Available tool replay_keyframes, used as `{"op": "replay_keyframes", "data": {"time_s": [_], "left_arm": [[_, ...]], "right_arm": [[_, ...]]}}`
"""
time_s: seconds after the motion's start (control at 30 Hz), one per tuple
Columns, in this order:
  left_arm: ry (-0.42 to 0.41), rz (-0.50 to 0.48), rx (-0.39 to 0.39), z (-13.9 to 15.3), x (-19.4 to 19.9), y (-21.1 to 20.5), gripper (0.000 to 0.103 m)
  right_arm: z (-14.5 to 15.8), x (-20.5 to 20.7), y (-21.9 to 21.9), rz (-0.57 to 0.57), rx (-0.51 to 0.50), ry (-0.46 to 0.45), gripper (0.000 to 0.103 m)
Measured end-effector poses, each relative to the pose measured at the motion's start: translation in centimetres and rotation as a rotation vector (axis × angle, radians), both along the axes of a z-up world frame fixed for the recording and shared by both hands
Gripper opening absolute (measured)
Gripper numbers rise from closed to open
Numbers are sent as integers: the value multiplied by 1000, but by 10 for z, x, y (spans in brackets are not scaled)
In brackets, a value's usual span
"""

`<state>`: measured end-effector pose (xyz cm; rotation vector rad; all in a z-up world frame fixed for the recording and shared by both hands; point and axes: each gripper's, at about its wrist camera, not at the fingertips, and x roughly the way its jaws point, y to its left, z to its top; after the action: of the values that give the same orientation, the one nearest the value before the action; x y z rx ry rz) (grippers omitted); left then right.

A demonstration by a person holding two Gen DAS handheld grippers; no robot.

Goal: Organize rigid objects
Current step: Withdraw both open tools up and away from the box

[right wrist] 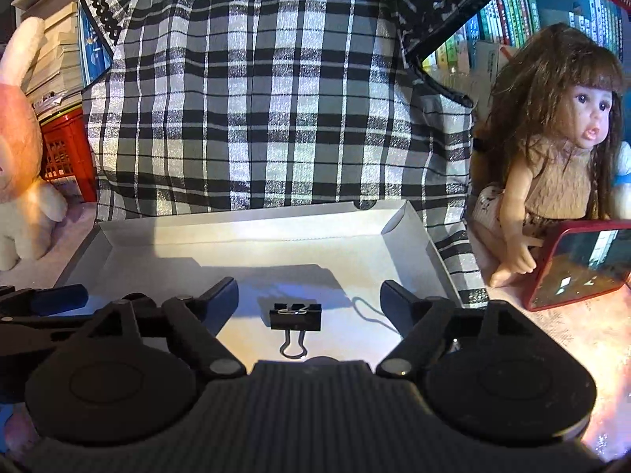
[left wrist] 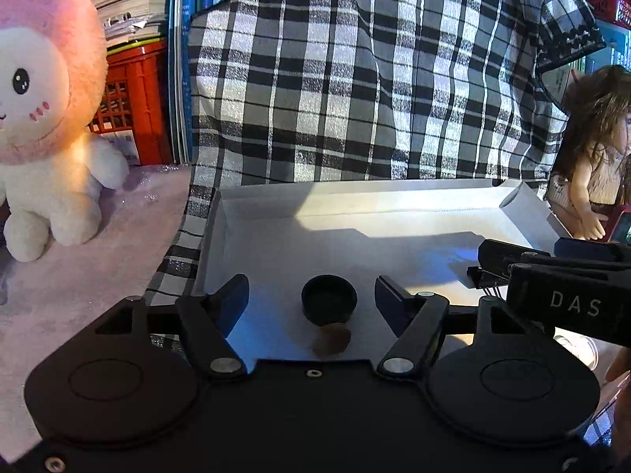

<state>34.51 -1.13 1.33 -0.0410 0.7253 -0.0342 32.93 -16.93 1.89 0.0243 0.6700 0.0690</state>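
A shallow white cardboard tray lies in front of a plaid cloth. In the left wrist view a black round cap sits in the tray, with a small brown disc just in front of it. My left gripper is open, its fingers either side of the cap and apart from it. In the right wrist view a black binder clip lies in the tray. My right gripper is open, fingers on either side of the clip without touching it. The right gripper also shows at the right in the left wrist view.
A pink and white plush rabbit stands to the left. A long-haired doll sits to the right with a red phone by it. A plaid cloth hangs behind the tray. Red crates and books stand behind.
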Motion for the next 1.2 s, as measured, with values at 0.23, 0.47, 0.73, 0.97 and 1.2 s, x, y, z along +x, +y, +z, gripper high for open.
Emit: {"op": "replay_keyframes", "data": {"time_s": [0.23, 0.47, 0.73, 0.97, 1.2], "left_arm": [[-34, 0, -19, 6, -7, 3, 75], [-74, -4, -10, 15, -19, 2, 81], [-108, -14, -17, 26, -37, 4, 88], [-139, -19, -4, 37, -57, 5, 89], [-160, -1, -13, 45, -82, 14, 89]], "right_arm": [[3, -3, -2, -9, -10, -19, 91], [8, -11, -7, -12, -13, -37, 93], [18, -24, -13, -15, -23, -68, 93], [30, -41, -13, -6, -18, -94, 93], [39, -64, -16, -1, -28, -121, 95]]}}
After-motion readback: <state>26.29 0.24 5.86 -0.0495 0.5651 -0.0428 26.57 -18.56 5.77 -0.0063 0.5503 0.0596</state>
